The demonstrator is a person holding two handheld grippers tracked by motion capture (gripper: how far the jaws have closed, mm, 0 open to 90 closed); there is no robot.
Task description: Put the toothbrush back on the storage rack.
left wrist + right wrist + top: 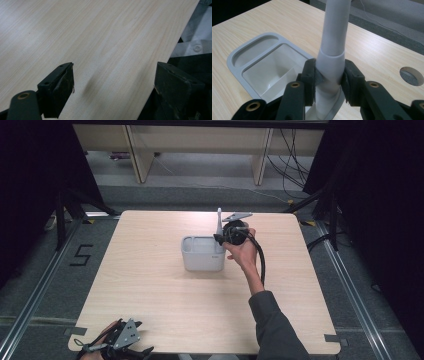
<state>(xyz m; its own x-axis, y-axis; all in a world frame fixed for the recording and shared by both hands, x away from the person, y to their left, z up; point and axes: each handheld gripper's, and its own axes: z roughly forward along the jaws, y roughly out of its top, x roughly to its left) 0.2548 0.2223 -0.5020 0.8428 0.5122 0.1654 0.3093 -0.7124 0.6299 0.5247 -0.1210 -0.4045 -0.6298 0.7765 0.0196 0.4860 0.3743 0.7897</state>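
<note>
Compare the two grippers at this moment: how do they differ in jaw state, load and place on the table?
The right gripper has its jaws shut on an upright grey handle, while the left gripper stands open with only bare table between its jaws. The right gripper works at the grey holder near the table's middle; the left gripper sits at the near left corner, apart from both. Both have black jaws and are hand-held.

Your left gripper (113, 87) hangs over the table (100, 37) near its edge, jaws wide apart, nothing between.
</note>
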